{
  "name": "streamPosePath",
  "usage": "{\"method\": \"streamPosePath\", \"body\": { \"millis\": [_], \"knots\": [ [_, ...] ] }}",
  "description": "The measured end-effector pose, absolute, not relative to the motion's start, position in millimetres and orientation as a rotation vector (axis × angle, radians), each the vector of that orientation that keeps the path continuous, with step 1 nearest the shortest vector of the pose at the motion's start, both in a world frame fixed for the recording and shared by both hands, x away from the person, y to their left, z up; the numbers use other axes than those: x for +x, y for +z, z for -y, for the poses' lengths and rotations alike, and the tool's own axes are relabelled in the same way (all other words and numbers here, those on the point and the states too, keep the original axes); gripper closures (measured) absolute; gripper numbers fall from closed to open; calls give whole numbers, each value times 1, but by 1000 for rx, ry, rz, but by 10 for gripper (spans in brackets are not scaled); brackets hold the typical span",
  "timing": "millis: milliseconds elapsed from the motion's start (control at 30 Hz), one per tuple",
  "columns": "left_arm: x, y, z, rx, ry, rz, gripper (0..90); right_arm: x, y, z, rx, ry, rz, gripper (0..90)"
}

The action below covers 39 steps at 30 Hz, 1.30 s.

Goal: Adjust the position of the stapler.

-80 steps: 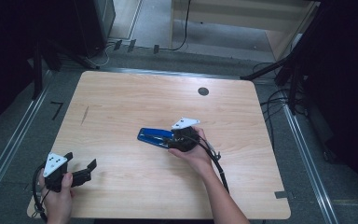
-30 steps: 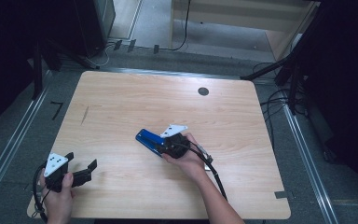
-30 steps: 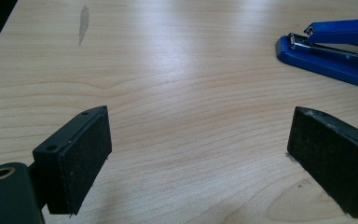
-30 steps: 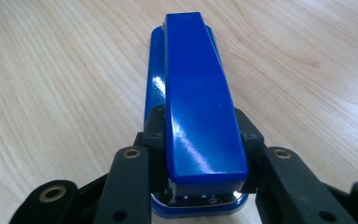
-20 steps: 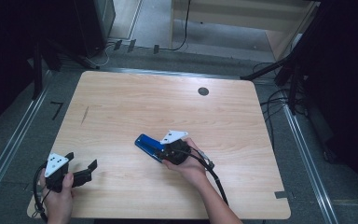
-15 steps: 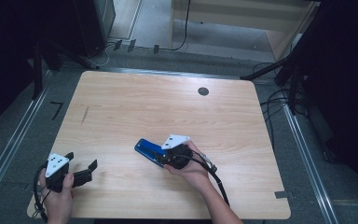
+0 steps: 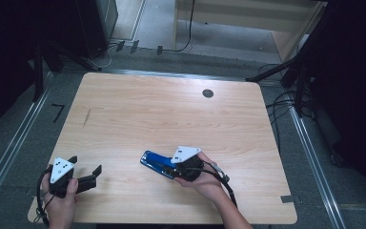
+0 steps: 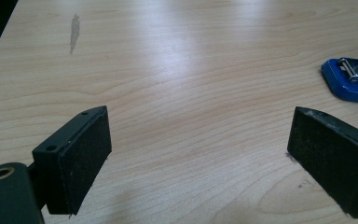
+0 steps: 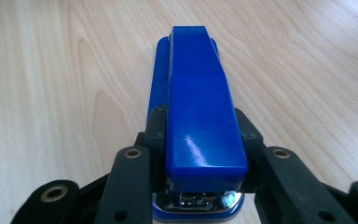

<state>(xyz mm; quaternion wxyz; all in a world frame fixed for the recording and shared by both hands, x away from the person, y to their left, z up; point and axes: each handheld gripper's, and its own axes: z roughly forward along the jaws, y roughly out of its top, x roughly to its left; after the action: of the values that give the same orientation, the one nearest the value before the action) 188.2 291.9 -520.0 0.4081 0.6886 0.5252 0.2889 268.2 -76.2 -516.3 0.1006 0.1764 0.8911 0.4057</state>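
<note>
Right claw [image 9: 199, 140] clamped on blue stapler [image 9: 196, 112] near bench [image 7: 171, 109] front edge; left claw [image 8: 200, 154] open at front-left corner.

**Blue on pale wood**

We see a glossy blue stapler [image 9: 200, 112] with a chrome rear end, on a light wood-grain table [image 7: 171, 109] marked by one dark round spot [image 7: 208, 93] and a grey smudge [image 8: 74, 32]. Both grippers [image 7: 88, 182] [image 7: 181, 167] are black with whitish-grey top plates, their pads [image 8: 81, 168] matte black.
</note>
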Motion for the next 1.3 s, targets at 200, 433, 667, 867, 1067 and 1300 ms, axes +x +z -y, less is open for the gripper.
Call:
{"method": "streamPosePath", "body": {
  "millis": [200, 433, 667, 867, 1067, 1300],
  "knots": [
    [184, -515, -281, 1748, 703, -1276, 66, 260, -519, 85, 458, 1205, -2658, 671],
    [180, -516, -259, 1780, 648, -1220, 66, 248, -525, 96, 537, 1254, -2641, 659],
    [180, -517, -228, 1821, 582, -1171, 66, 238, -517, 102, 632, 1291, -2588, 443],
    [183, -518, -197, 1879, 530, -1101, 66, 222, -517, 121, 779, 1330, -2512, 408],
    [181, -524, -166, 1942, 533, -1019, 372, 209, -521, 143, 962, 1391, -2429, 450],
    [189, -530, -147, 1973, 414, -973, 769, 200, -524, 156, 1106, 1368, -2341, 469]
  ]
}}
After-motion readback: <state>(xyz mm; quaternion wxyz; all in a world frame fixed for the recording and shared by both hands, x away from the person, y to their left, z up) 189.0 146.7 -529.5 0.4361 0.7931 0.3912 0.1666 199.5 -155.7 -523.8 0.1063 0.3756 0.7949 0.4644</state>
